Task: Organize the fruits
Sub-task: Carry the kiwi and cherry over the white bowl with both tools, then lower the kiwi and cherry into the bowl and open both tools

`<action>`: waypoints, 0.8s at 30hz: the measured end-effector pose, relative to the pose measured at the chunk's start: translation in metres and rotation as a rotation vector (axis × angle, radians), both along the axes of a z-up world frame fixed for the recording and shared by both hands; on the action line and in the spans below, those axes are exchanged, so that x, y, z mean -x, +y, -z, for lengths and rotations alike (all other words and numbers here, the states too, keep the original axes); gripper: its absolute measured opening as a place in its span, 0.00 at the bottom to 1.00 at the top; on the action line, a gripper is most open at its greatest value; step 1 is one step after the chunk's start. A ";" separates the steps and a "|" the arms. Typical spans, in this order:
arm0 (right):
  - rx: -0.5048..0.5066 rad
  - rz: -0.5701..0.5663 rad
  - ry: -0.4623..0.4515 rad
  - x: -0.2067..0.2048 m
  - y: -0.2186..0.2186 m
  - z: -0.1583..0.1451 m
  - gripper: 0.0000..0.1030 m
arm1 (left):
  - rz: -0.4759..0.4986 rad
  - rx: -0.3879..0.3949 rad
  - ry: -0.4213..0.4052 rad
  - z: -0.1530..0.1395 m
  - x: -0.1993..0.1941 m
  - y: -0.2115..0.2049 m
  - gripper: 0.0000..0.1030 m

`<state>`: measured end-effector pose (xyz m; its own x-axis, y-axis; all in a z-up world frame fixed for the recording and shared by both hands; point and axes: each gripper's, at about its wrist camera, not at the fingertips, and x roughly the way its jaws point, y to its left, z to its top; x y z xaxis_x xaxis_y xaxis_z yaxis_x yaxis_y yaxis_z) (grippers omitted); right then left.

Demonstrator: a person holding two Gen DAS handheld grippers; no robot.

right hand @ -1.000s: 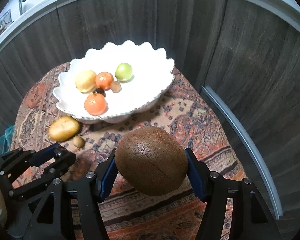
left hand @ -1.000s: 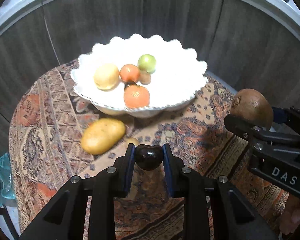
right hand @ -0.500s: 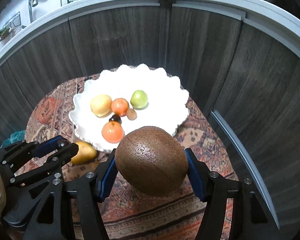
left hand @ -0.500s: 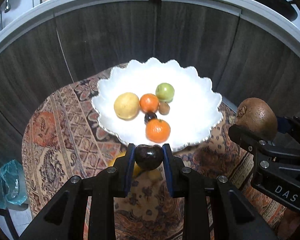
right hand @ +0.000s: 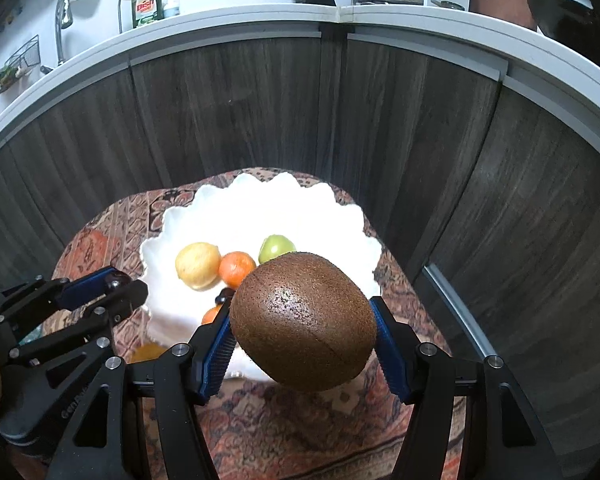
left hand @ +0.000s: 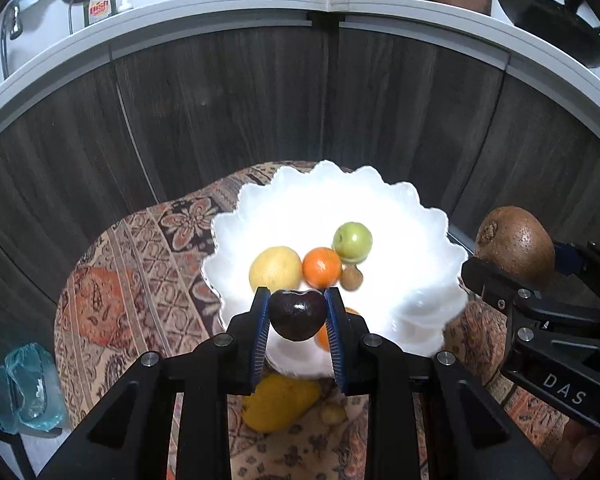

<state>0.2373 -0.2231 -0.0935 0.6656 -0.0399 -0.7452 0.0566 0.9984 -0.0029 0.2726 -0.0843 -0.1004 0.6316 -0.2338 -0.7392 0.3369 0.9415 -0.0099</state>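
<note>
My left gripper (left hand: 298,316) is shut on a dark cherry (left hand: 297,314) and holds it above the near rim of a white scalloped bowl (left hand: 416,216). My right gripper (right hand: 302,330) is shut on a brown kiwi (right hand: 304,320), also raised near the bowl (right hand: 340,216); the kiwi shows in the left wrist view (left hand: 514,244). In the bowl lie a yellow fruit (left hand: 275,267), an orange (left hand: 322,266), a green fruit (left hand: 353,240) and a small brown fruit (left hand: 351,277). A yellow mango (left hand: 280,402) lies on the cloth in front of the bowl.
The bowl stands on a small round table with a patterned cloth (left hand: 112,292). Dark wood cabinet fronts (left hand: 220,112) rise close behind it. A kitchen counter (left hand: 220,12) with a dish soap bottle runs above. A blue-green plastic bag (left hand: 24,392) lies low at the left.
Both grippers have risen and moved toward the bowl with their fruits still held. The bowl now sits lower and nearer in both views, and the mango is partly hidden by my left fingers.
</note>
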 end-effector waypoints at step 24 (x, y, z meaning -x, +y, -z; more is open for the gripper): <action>-0.002 0.029 0.120 -0.057 -0.009 0.061 0.62 | 0.012 -0.021 0.094 0.058 -0.054 -0.008 0.27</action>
